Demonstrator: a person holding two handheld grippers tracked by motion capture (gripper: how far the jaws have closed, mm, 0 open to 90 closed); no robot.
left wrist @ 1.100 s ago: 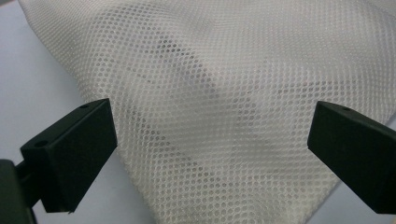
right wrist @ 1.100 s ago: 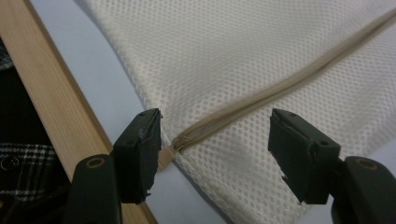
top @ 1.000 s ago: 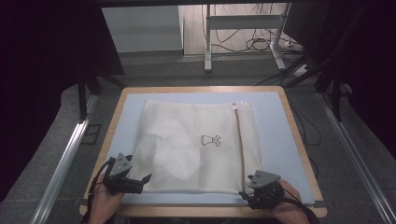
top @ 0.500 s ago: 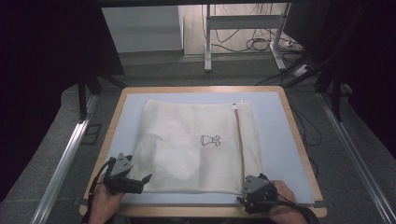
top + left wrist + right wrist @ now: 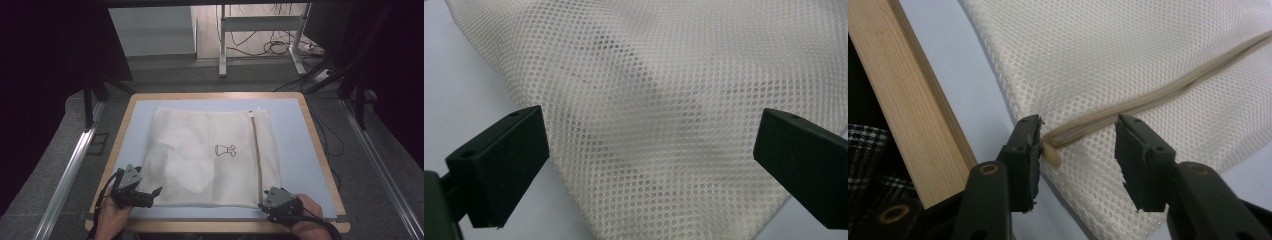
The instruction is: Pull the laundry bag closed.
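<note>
1. Both grippers sit at the near edge of the table (image 5: 320, 150) in the high view. At the near left corner of the white mesh bag (image 5: 210, 155) is the left gripper (image 5: 152, 192), jaws spread wide and pointing across the mesh. At the bag's near right corner, where the beige zipper (image 5: 256, 150) ends, is the right gripper (image 5: 266, 206). The bag lies flat on the pale blue mat, its small black printed emblem (image 5: 225, 150) near the middle and the zipper running from the far edge to the near edge along its right side.

2. Left gripper view: the left gripper (image 5: 649, 150) holds its two black jaws far apart above the mesh bag (image 5: 674, 75), with the bag's corner lying between them and neither pad pressing on it. A darker shape shows faintly through the mesh.

3. Right gripper view: the right gripper (image 5: 1078, 145) has just been closing its jaws; they straddle the end of the zipper (image 5: 1158, 97) at the bag's edge. One jaw touches the mesh by the zipper's tab (image 5: 1052, 155), the other stands just off it, so nothing is clamped yet. The table's wooden rim (image 5: 903, 100) runs along the left.
</note>
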